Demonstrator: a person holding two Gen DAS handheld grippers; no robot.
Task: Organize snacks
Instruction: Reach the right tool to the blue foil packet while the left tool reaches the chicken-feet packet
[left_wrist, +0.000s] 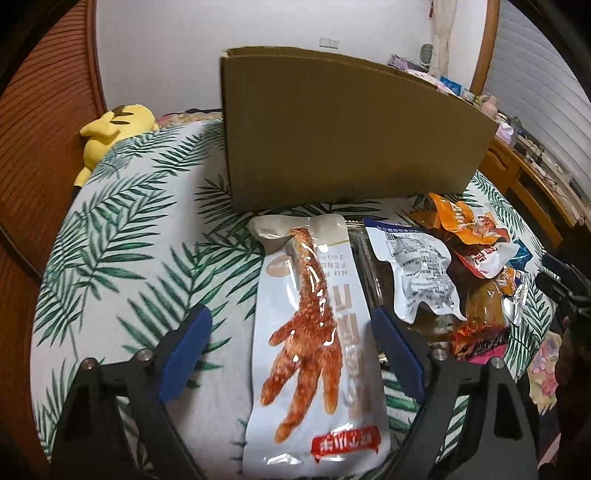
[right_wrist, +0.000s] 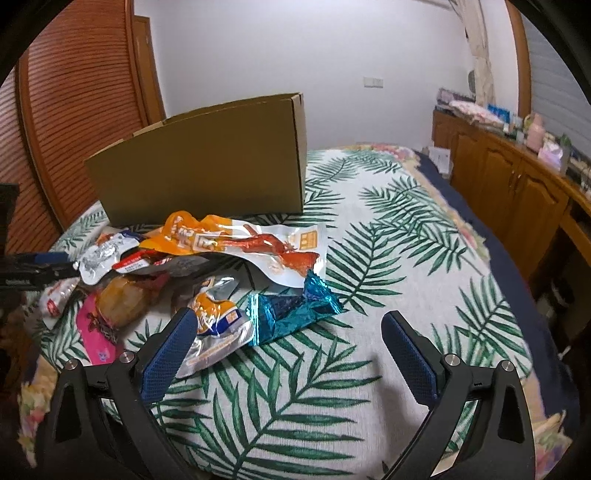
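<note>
A long white packet printed with a chicken foot (left_wrist: 314, 350) lies flat on the leaf-print bed cover (left_wrist: 129, 240). My left gripper (left_wrist: 291, 325) stands open astride it: the right pad is close to the packet's edge and the left pad is well clear of it. To its right lies a pile of snack packets (left_wrist: 472, 258), in front of an open cardboard box (left_wrist: 351, 136). My right gripper (right_wrist: 291, 332) is open over the cover, just short of a blue foil wrapper (right_wrist: 291, 310) and a small orange packet (right_wrist: 218, 317). A larger orange-white packet (right_wrist: 251, 243) lies behind them, before the box (right_wrist: 207, 166).
A yellow plush toy (left_wrist: 110, 129) lies at the bed's far left. Slatted wooden doors (right_wrist: 74, 110) stand behind the box. A wooden cabinet (right_wrist: 509, 184) with clutter on top runs along the right. Bare leaf-print cover (right_wrist: 388, 240) stretches right of the snacks.
</note>
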